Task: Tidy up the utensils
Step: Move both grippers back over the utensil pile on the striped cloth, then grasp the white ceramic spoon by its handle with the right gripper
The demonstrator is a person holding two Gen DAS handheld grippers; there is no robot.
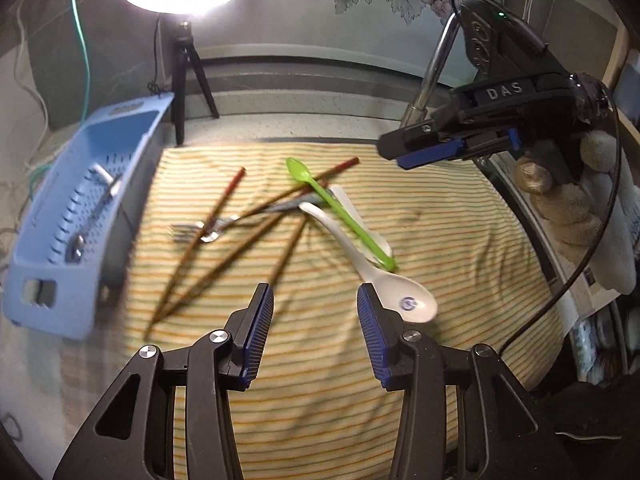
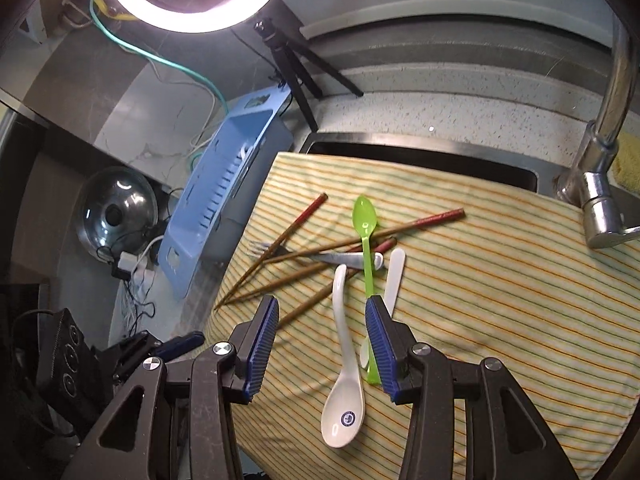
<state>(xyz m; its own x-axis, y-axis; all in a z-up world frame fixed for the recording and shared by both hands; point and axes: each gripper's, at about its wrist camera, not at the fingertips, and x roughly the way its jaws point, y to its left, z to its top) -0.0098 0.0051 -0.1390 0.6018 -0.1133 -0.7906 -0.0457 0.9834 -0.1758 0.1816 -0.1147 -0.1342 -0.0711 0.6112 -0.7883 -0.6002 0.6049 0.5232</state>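
Showing a pot lid (image 2: 116,210) at 9 o'clock, only the right view; both tools, left tool (image 1: 316,320) and right tool (image 2: 322,338), gape empty; basket (image 1: 80,216) contents blurred.

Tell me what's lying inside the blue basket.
Inside the blue basket, the left wrist view shows two utensils lying along its slotted floor: a white-handled utensil and a metal utensil. Blur hides what kind they are, and the near wall covers part of the floor.
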